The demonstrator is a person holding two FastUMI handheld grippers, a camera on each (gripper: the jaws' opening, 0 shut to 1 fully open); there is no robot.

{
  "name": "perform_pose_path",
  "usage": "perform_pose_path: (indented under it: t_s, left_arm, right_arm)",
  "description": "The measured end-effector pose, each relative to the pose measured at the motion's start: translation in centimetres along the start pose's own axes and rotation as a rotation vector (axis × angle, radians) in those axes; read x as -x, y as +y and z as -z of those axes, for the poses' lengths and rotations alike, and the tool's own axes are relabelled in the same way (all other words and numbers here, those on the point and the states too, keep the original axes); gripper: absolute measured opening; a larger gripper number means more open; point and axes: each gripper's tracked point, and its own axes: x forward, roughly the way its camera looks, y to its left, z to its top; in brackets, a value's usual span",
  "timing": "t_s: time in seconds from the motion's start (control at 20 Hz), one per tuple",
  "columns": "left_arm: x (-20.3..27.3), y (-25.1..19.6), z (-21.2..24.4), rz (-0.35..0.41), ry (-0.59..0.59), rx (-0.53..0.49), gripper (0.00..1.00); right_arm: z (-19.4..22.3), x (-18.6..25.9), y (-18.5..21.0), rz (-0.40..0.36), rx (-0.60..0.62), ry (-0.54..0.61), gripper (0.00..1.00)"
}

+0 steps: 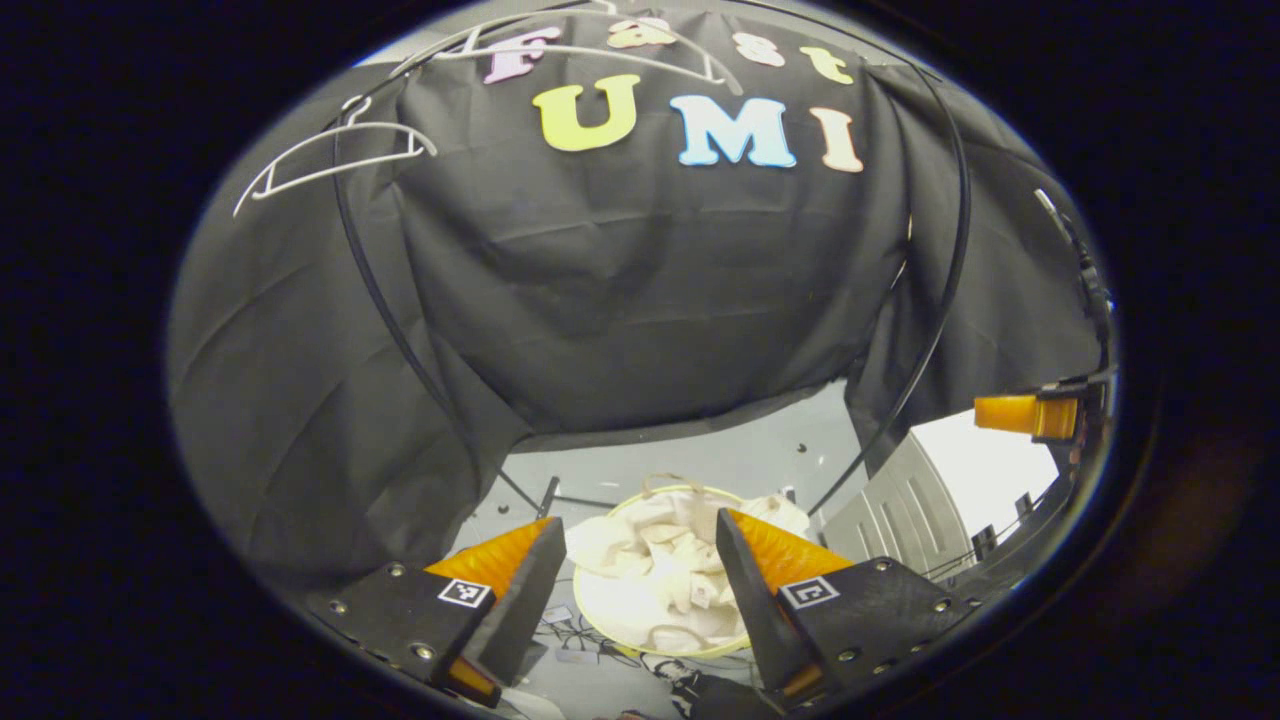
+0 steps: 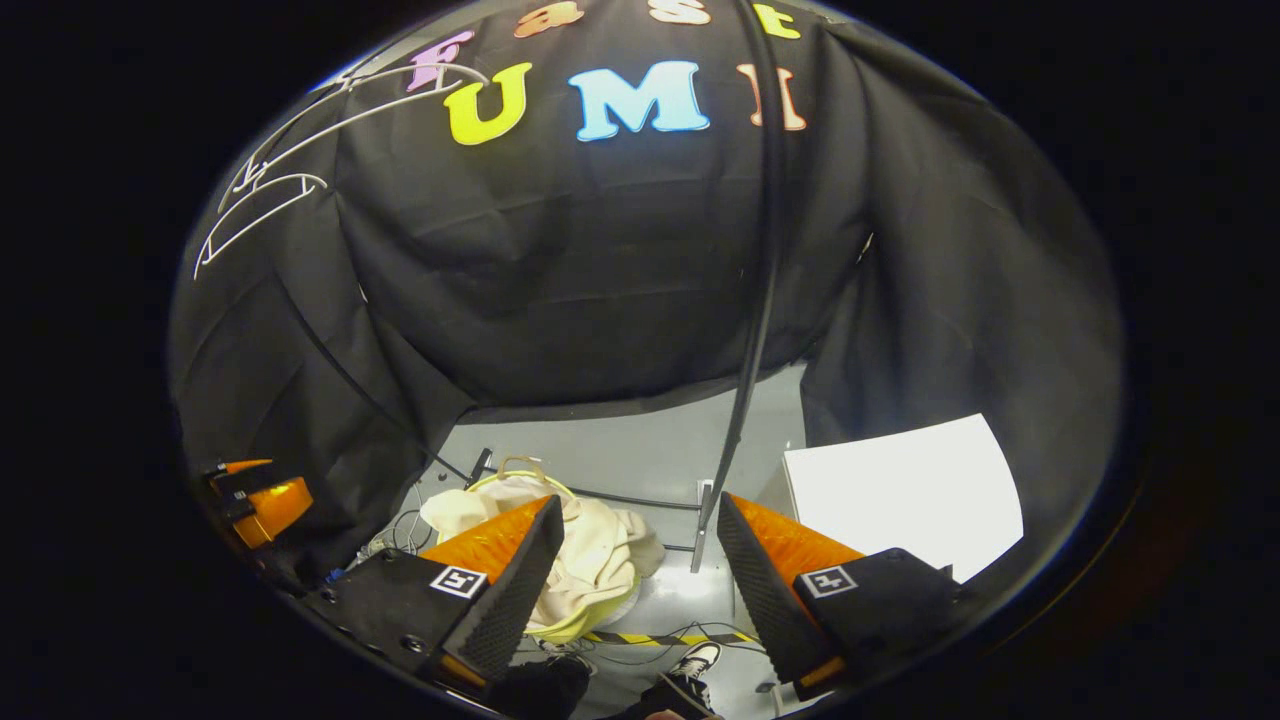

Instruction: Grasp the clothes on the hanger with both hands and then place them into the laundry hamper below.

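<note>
Cream clothes (image 1: 655, 575) lie heaped in the round yellow-rimmed laundry hamper (image 1: 600, 622) on the floor below. My left gripper (image 1: 640, 535) hangs open above the hamper with nothing between its fingers. In the right gripper view the same cream clothes (image 2: 590, 560) spill over the hamper's rim (image 2: 590, 625), and my right gripper (image 2: 640, 515) is open and holds nothing, a little to the hamper's right. Bare white hangers (image 1: 335, 160) hang high at the upper left, and the white hangers (image 2: 255, 205) appear there in the right gripper view too. The right gripper (image 1: 1030, 415) shows at the far right of the left gripper view; the left gripper (image 2: 260, 500) shows at the lower left of the right gripper view.
A black pole of the rack (image 2: 755, 300) runs down to the grey floor (image 2: 620, 450). A white board (image 2: 900, 495) lies at the right. Cables and black-and-yellow tape (image 2: 660, 637) lie near the hamper, and a person's shoe (image 2: 695, 660) shows at the bottom.
</note>
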Motion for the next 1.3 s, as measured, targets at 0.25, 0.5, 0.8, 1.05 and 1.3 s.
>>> perform_pose_path:
  t_s: [0.25,0.5,0.8,1.05,1.3]
  left_arm:
    - [3.6,-5.3,-7.9,-0.044,-0.157,-0.039,0.89]
    - [9.1,-10.8,-17.3,-0.077,-0.379,0.058,0.86]
    - [16.1,-11.6,-28.0,-0.076,-0.692,0.092,0.85]
    - [19.2,-9.3,-30.8,-0.045,-0.754,0.120,0.85]
    - [20.5,-5.8,-32.1,-0.042,-0.789,0.120,0.85]
  right_arm:
    - [-2.5,2.8,-4.5,-0.002,0.033,-0.124,0.98]
    - [-9.1,7.5,-8.9,0.049,0.050,-0.371,0.98]
    - [-17.6,12.4,-9.7,0.060,-0.100,-0.629,0.92]
    - [-22.2,15.8,-8.4,0.088,-0.100,-0.753,0.98]
    - [-25.0,18.1,-5.7,0.095,-0.087,-0.832,0.98]
